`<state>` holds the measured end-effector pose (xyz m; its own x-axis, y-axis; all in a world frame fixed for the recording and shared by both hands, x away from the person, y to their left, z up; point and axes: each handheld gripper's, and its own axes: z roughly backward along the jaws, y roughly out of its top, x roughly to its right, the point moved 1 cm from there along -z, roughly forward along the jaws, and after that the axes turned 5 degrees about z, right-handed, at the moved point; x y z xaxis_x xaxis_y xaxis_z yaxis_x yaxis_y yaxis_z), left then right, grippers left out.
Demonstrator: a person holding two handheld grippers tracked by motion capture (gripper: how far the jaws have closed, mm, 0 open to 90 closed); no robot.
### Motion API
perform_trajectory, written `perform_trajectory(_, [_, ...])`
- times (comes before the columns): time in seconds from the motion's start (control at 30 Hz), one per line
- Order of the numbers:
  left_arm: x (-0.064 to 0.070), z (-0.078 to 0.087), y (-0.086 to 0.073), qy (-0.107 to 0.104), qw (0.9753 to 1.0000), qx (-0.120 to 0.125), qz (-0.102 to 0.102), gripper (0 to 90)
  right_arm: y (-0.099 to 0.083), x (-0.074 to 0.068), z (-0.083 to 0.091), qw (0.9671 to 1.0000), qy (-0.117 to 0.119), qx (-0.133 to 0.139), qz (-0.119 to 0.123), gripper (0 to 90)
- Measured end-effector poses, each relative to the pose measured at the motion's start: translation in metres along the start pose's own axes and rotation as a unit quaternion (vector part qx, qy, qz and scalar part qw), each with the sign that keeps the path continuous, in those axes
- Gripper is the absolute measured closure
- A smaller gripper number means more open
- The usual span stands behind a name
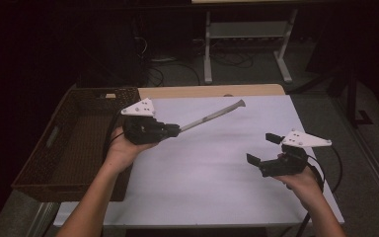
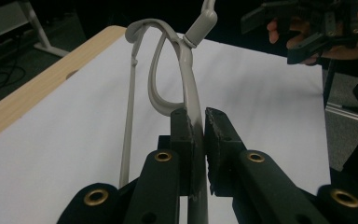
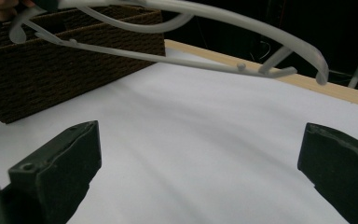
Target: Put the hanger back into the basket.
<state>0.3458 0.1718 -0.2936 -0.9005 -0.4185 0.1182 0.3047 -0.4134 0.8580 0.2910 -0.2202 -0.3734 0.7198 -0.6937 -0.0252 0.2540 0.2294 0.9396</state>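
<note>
The pale grey plastic clothes hanger is held above the white table sheet, its long axis running from the left gripper toward 2 o'clock. The left gripper is clenched on one end of the hanger. The right gripper, jaws released and wide apart, sits at 5 o'clock from the hanger's free end, well apart. The brown woven basket lies at 9 o'clock, nearer the left hand.

left gripper clamped, right gripper agape.
</note>
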Motion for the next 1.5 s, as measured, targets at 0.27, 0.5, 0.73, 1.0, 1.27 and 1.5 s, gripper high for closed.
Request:
perform_trajectory(0.27, [-0.003, 0.029, 0.006, 0.015, 0.9999, 0.007, -0.001, 82.9, 0.001, -0.001, 0.000, 1.0000, 0.000, -0.001, 0.001, 0.0])
perform_trajectory(0.5, [-0.009, 0.056, 0.004, 0.025, 0.9995, 0.018, 0.007, 82.9, 0.001, -0.001, -0.001, 1.0000, 0.000, -0.002, 0.001, 0.0])
perform_trajectory(0.73, [-0.017, 0.086, 0.001, 0.041, 0.9984, 0.035, 0.017, 82.9, 0.000, -0.002, -0.002, 1.0000, 0.001, -0.003, 0.001, 0.0])
perform_trajectory(1.0, [-0.026, 0.120, -0.007, 0.063, 0.9964, 0.051, 0.027, 82.8, 0.000, -0.002, -0.003, 1.0000, 0.002, -0.006, 0.001, 0.0])
perform_trajectory(1.27, [-0.033, 0.153, -0.020, 0.088, 0.9935, 0.060, 0.041, 82.8, 0.000, -0.002, -0.003, 1.0000, 0.001, -0.005, -0.002, 0.0])
perform_trajectory(1.5, [-0.040, 0.184, -0.035, 0.117, 0.9895, 0.067, 0.052, 82.8, 0.000, -0.002, -0.003, 1.0000, 0.000, -0.007, -0.001, 0.0])
